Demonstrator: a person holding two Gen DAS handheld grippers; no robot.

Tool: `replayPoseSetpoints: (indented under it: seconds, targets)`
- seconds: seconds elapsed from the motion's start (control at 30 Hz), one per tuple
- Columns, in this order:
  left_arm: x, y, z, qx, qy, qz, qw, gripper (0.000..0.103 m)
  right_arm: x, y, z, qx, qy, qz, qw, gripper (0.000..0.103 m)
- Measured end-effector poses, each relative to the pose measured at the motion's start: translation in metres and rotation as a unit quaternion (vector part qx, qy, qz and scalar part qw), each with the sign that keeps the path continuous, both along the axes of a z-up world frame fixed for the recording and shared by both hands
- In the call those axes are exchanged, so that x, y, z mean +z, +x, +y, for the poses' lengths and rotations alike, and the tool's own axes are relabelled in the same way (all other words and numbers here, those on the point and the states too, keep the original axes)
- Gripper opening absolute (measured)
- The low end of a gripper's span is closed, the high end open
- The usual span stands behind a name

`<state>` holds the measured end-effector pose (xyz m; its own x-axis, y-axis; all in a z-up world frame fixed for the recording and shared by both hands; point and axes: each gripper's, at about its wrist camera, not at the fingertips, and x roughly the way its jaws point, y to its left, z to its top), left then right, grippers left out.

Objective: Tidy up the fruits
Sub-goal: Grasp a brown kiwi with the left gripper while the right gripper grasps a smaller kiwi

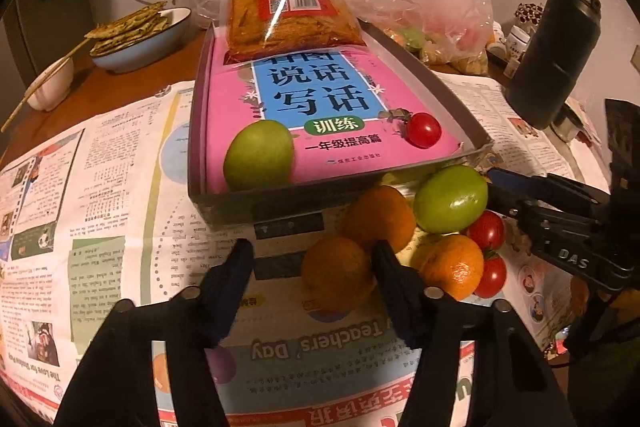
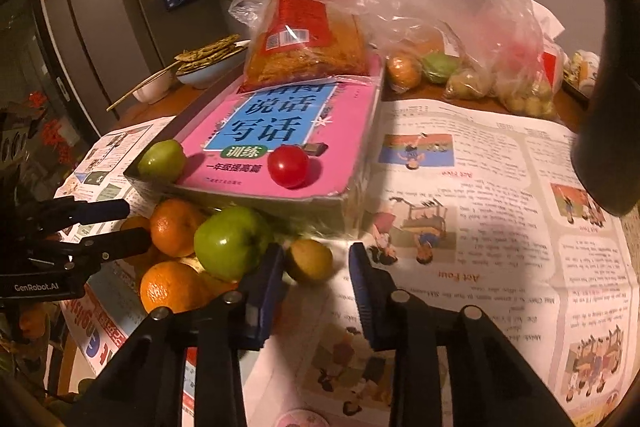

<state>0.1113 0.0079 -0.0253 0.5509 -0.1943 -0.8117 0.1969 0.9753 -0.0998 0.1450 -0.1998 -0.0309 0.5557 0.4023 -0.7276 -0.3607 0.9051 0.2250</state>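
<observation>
Two sets of tongs work over one heap of fruit on a table spread with newspaper [image 2: 500, 187], so crowding is the main risk. The largest thing on the paper is a shallow grey box [image 1: 256, 203] holding a pink workbook [image 1: 240, 99]. A green apple [image 1: 258, 155] and a cherry tomato [image 1: 423, 130] already rest on the workbook, which looks tilted, so a knock to the box could roll either one off.

The loose pile lies against the box's near wall. It holds a bigger green apple [image 2: 230, 243] on top, several oranges, some cherry tomatoes [image 1: 486, 231] and a small yellow-green fruit [image 2: 310, 259]. The big apple rests on the oranges, and drawing out a lower fruit could send it and the tomatoes rolling across the paper.

The left tongs [image 1: 316, 287] stand moderately wide with the nearest orange [image 1: 338, 279] between the fingers. The orange is close against the right-hand finger and clear of the other, so it is not clamped. Closing off-centre like that may shove it sideways into the heap.

The right tongs [image 2: 316, 283] are narrow, and the small yellow-green fruit sits at the very tips. One pad is against it and a sliver of gap shows at the other. A pinch so far out on a round fruit could squirt it forward under the box edge.
</observation>
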Motion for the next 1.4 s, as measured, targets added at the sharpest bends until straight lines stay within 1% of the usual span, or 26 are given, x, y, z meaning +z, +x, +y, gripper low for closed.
replayPoseSetpoints:
  seconds: [0.03, 0.1, 0.27, 0.37, 0.47, 0.53, 0.6, 0.73, 0.8, 1.0, 1.13, 1.27, 1.4]
  targets:
    - [0.000, 0.000, 0.000, -0.003, -0.002, 0.001, 1.0000, 0.055, 0.000, 0.001, 0.002, 0.003, -0.003, 0.000, 1.000, 0.030]
    - [0.000, -0.001, 0.000, -0.005, -0.004, 0.002, 1.0000, 0.054, -0.001, 0.001, 0.005, 0.010, -0.005, 0.001, 1.000, 0.027]
    - [0.000, -0.002, -0.001, -0.015, -0.004, 0.006, 0.9999, 0.053, -0.002, -0.001, 0.004, 0.012, 0.004, 0.000, 1.000, 0.027]
    - [-0.003, -0.001, 0.002, -0.019, -0.016, 0.016, 0.9995, 0.054, -0.004, -0.003, -0.001, 0.011, 0.012, 0.002, 1.000, 0.027]
    - [-0.005, 0.001, 0.002, -0.022, -0.017, 0.021, 0.9994, 0.054, -0.005, -0.002, -0.008, 0.005, 0.014, 0.005, 1.000, 0.027]
    - [-0.008, 0.004, 0.001, -0.023, -0.018, 0.031, 0.9991, 0.052, -0.006, -0.002, -0.011, 0.001, 0.017, 0.009, 1.000, 0.027]
    - [-0.011, 0.006, 0.002, -0.025, -0.027, 0.036, 0.9987, 0.052, -0.007, -0.002, -0.013, 0.002, 0.021, 0.009, 1.000, 0.027]
    - [-0.012, 0.008, 0.001, -0.038, -0.046, 0.044, 0.9973, 0.038, -0.007, -0.002, -0.014, 0.000, 0.024, 0.010, 1.000, 0.027]
    - [-0.012, 0.008, -0.001, -0.040, -0.043, 0.041, 0.9974, 0.038, -0.007, -0.003, -0.014, -0.001, 0.023, 0.009, 1.000, 0.026]
    - [-0.013, 0.009, 0.002, -0.038, -0.056, 0.043, 0.9968, 0.037, -0.007, -0.008, -0.015, -0.003, 0.023, 0.005, 1.000, 0.026]
    - [-0.011, 0.006, 0.004, -0.032, -0.054, 0.039, 0.9972, 0.037, -0.006, -0.012, -0.017, -0.016, 0.029, -0.003, 0.999, 0.026]
    - [-0.006, 0.005, 0.009, -0.027, -0.057, 0.034, 0.9974, 0.037, 0.002, -0.017, -0.018, -0.025, 0.036, -0.013, 0.999, 0.026]
    - [0.006, 0.000, 0.014, -0.016, -0.056, 0.016, 0.9982, 0.037, 0.010, -0.021, -0.022, -0.034, 0.040, -0.022, 0.998, 0.026]
